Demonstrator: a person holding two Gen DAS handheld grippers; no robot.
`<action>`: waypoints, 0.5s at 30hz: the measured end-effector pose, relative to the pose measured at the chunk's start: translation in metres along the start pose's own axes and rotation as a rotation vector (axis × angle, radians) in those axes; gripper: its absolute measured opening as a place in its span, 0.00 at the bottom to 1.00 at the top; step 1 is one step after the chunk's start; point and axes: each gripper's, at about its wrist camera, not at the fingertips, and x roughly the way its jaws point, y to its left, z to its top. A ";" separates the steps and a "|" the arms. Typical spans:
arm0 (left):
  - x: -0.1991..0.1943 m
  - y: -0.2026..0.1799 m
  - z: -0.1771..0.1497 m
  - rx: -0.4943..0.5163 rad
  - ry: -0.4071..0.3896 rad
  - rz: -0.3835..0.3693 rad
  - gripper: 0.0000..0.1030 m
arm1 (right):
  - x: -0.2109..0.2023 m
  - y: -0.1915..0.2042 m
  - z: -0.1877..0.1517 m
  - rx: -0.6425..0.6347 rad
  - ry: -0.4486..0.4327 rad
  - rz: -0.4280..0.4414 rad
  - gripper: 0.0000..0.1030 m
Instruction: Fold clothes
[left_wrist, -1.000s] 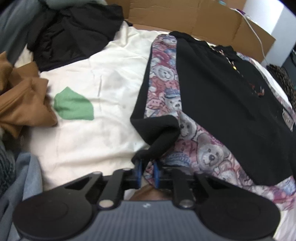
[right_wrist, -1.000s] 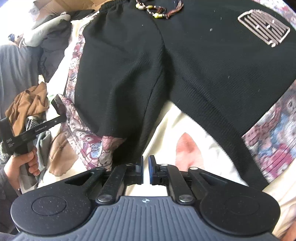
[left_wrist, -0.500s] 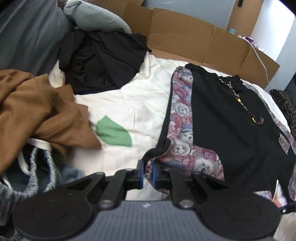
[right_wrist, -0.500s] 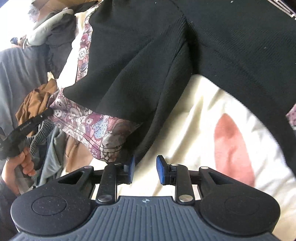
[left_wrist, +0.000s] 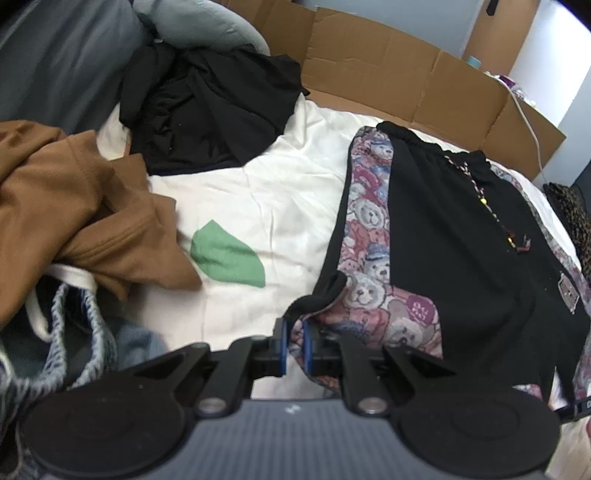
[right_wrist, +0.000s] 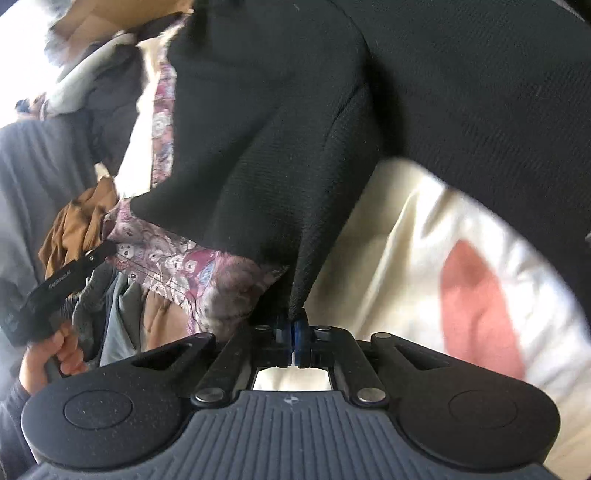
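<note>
The left gripper (left_wrist: 294, 345) has its jaws clamped on a hem corner of the black shorts with teddy-bear side panels (left_wrist: 454, 236). The right gripper (right_wrist: 294, 332) has just closed on a black hem edge. The shorts lie spread on the cream bed sheet (left_wrist: 266, 192). Their small patch (left_wrist: 569, 291) is too blurry to read.

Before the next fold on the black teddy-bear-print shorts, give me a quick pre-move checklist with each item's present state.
1. Left gripper shut on the hem of the shorts: ok.
2. Right gripper, whose jaws have just been closing, pinches the black leg edge: ok.
3. Waistband lies flat on the cream sheet: ok.
4. Drawstring rests on the shorts' front, not snagged: ok.
5. Brown garment lies apart from the shorts: ok.
6. Far leg smooth: cannot tell.
</note>
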 end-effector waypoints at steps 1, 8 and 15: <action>-0.003 -0.001 0.000 -0.014 0.008 -0.005 0.08 | -0.007 0.000 0.001 -0.007 -0.004 -0.006 0.00; -0.037 -0.011 -0.007 -0.115 0.044 -0.047 0.08 | -0.047 0.002 0.006 -0.075 -0.025 -0.049 0.00; -0.037 -0.013 -0.040 -0.155 0.104 -0.042 0.08 | -0.049 -0.016 -0.003 -0.123 -0.011 -0.243 0.03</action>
